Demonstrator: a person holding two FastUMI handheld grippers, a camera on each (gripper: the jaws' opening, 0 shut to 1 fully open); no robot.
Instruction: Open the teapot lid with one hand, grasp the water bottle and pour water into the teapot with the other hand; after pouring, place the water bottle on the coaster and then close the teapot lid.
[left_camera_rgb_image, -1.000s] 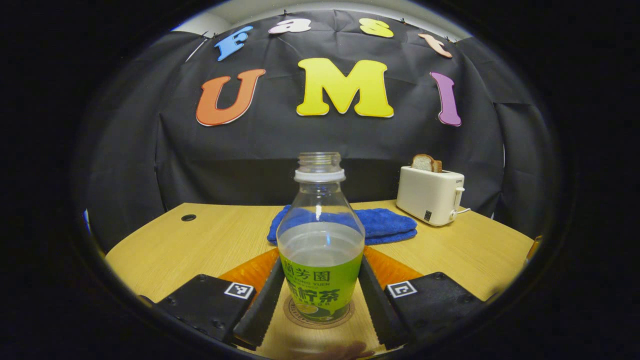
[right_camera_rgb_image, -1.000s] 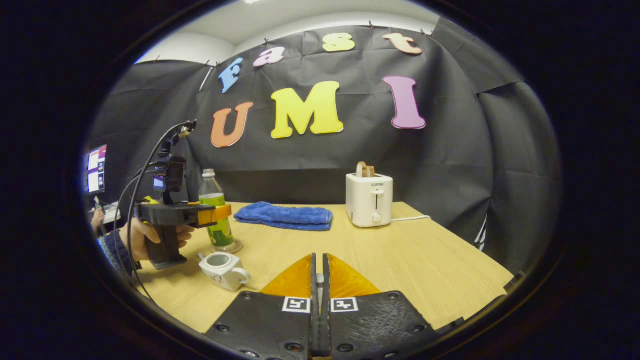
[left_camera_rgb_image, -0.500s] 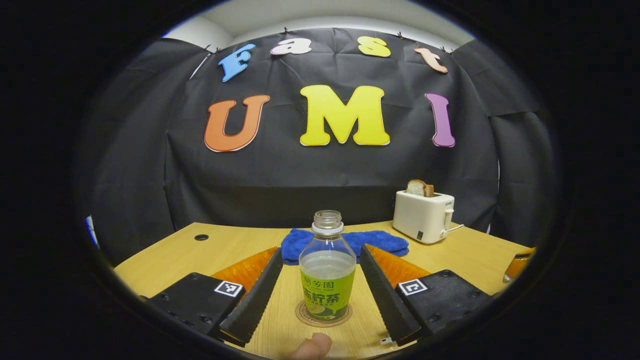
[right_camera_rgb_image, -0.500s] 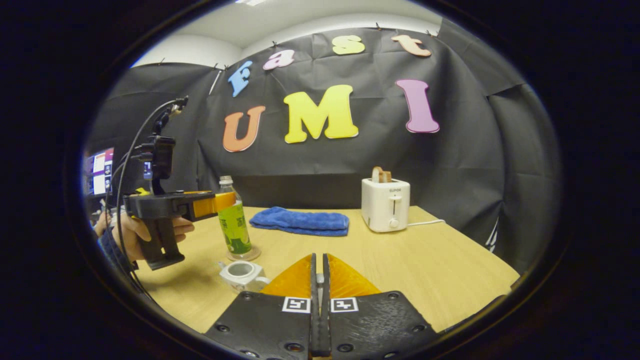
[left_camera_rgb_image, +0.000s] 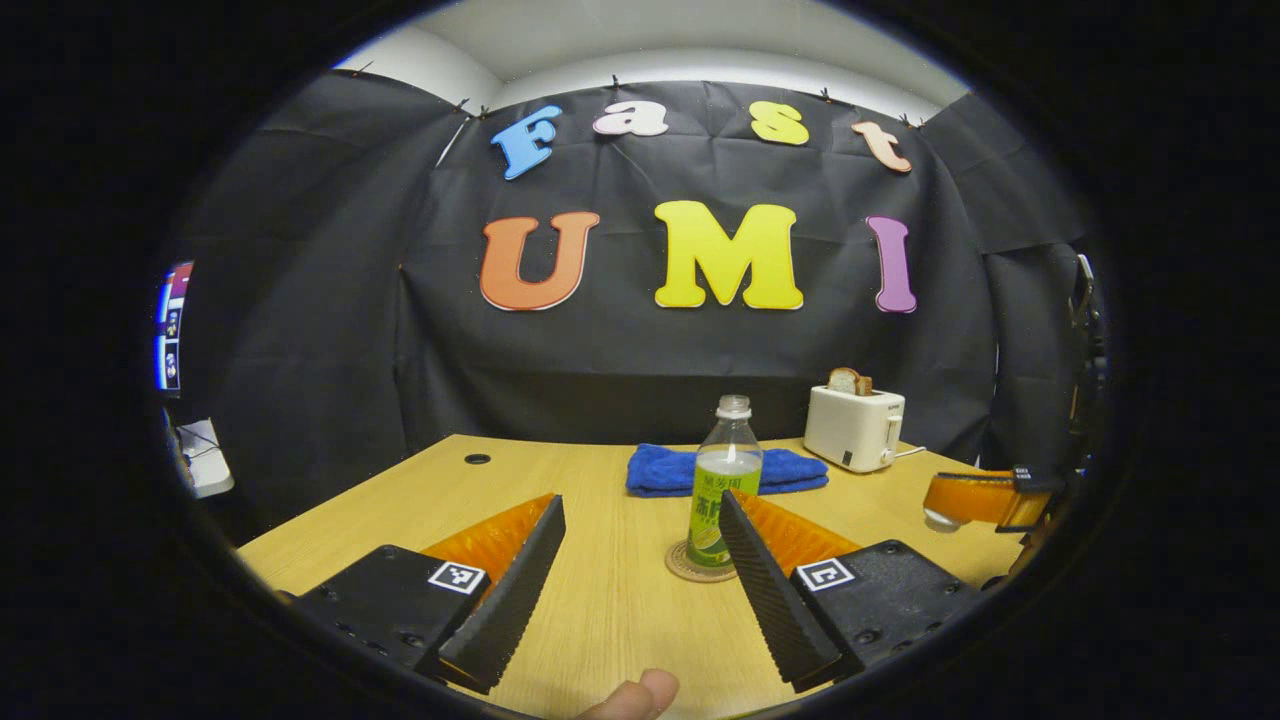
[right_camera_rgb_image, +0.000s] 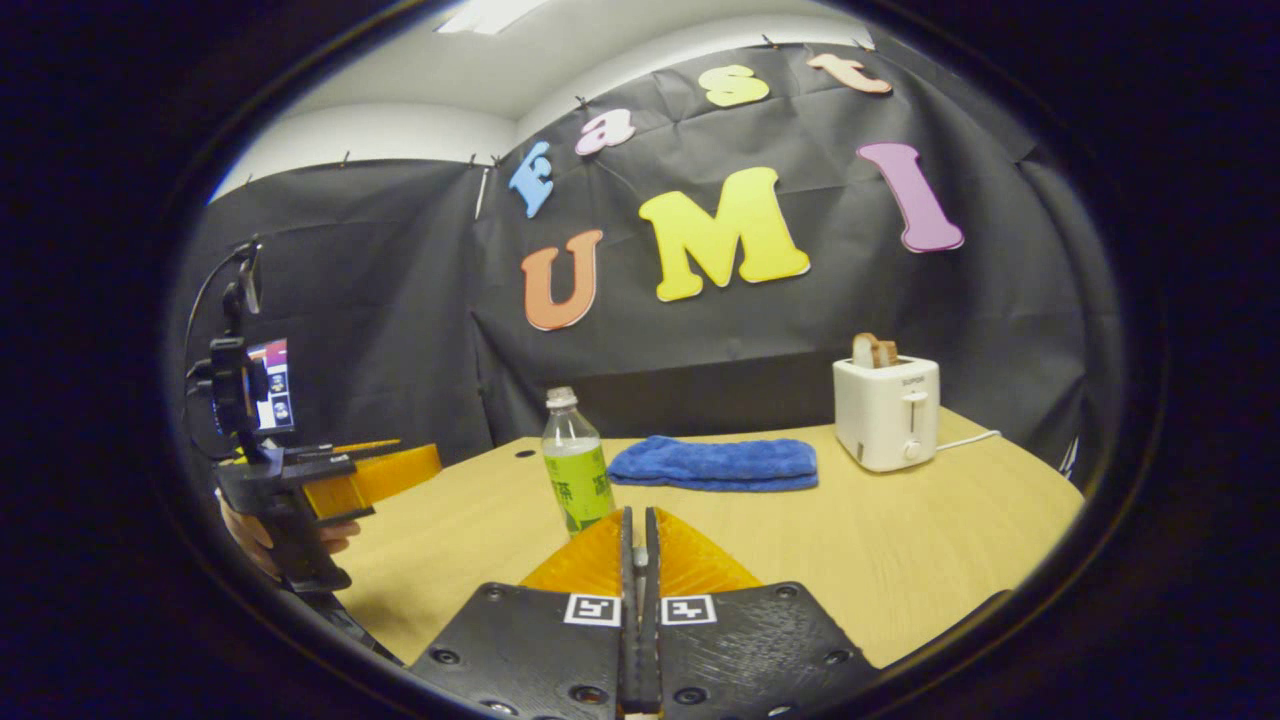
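The left gripper (left_camera_rgb_image: 640, 590) has backed off, jaws wide; the water bottle (left_camera_rgb_image: 722, 485) stands upright mid-frame on its coaster (left_camera_rgb_image: 682, 567); the right gripper (right_camera_rgb_image: 637, 610) holds its jaws closed.

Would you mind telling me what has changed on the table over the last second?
The left tool, open, has drawn back from the bottle, which had stood between its fingers and now stands free on the coaster. The right tool has stayed shut while its view swung, so the lidless teapot seen earlier has left its picture. The bottle, blue towel and toaster have not moved.
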